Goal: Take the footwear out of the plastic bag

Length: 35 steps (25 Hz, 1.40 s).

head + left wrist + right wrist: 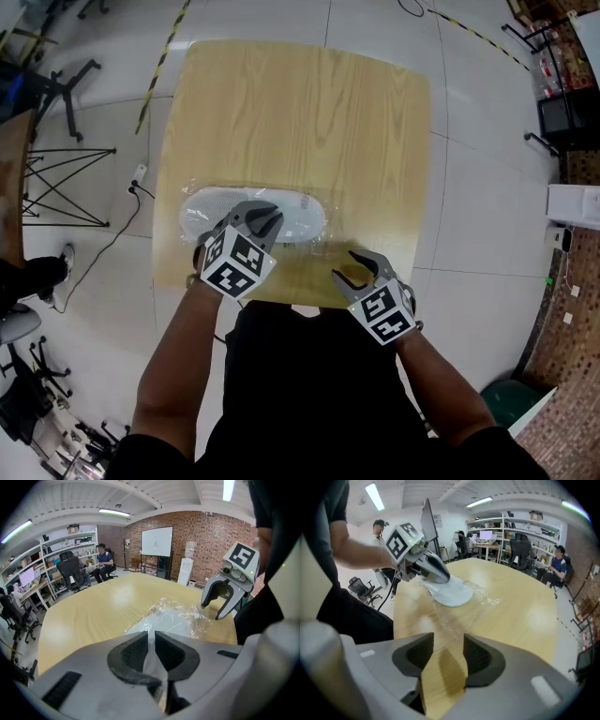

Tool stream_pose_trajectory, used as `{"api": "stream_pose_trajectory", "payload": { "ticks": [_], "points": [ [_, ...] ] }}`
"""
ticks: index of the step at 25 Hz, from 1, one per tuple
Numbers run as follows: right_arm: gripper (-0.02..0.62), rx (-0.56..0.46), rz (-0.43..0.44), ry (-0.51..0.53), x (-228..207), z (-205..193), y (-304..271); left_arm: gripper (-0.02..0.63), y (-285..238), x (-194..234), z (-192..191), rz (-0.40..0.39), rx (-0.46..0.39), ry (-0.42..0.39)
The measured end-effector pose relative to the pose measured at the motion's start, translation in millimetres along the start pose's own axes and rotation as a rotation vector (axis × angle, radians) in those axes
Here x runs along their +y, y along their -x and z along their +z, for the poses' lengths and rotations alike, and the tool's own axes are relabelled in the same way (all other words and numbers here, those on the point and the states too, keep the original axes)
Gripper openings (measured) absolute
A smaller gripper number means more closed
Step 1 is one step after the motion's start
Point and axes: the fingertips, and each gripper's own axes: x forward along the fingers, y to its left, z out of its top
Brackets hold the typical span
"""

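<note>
A white slipper (286, 214) lies inside a clear plastic bag (317, 246) near the front edge of the wooden table (300, 112). My left gripper (269, 220) is over the slipper's near side. In the left gripper view its jaws (150, 641) are pinched on a fold of the bag film, with the slipper (171, 623) just beyond. My right gripper (345, 264) stands open to the right of the bag's loose end, and only bare table shows between its jaws (448, 641). From there the bag (480, 597) and slipper (452, 593) lie ahead, under the left gripper (436, 573).
The table's front edge (291, 302) runs just below both grippers, against the person's body. A green bin (511, 398) stands on the floor at the right and chair bases (56, 84) at the left. People sit at desks (101, 562) far behind the table.
</note>
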Motion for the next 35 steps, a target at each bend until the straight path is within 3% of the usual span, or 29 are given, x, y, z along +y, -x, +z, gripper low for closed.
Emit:
{"api": "stream_pose_trajectory", "payload": {
  "ticks": [5,8,12,17,24,30,35],
  "points": [
    [0.093,-0.043,-0.065,-0.036,-12,15,-6,0.052,-1,1,1,0.008,0.004,0.004],
    [0.081,-0.050,-0.104,-0.059,-19,18,-12,0.052,-1,0,2,0.006,0.005,0.003],
    [0.058,-0.046,-0.092,-0.071,-16,15,-17,0.052,-2,0,0,0.015,0.007,0.005],
    [0.048,0.041,-0.073,-0.040,-6,-10,-6,0.052,-2,0,1,0.018,0.004,0.007],
    [0.044,-0.061,-0.136,-0.064,-26,22,2,0.052,-2,0,0,0.031,0.003,0.006],
    [0.065,0.005,-0.111,-0.034,-19,15,-18,0.052,-3,0,2,0.030,0.003,0.009],
    [0.074,-0.003,-0.123,-0.050,-13,4,-17,0.052,-3,0,-1,0.035,0.005,0.002]
  ]
}}
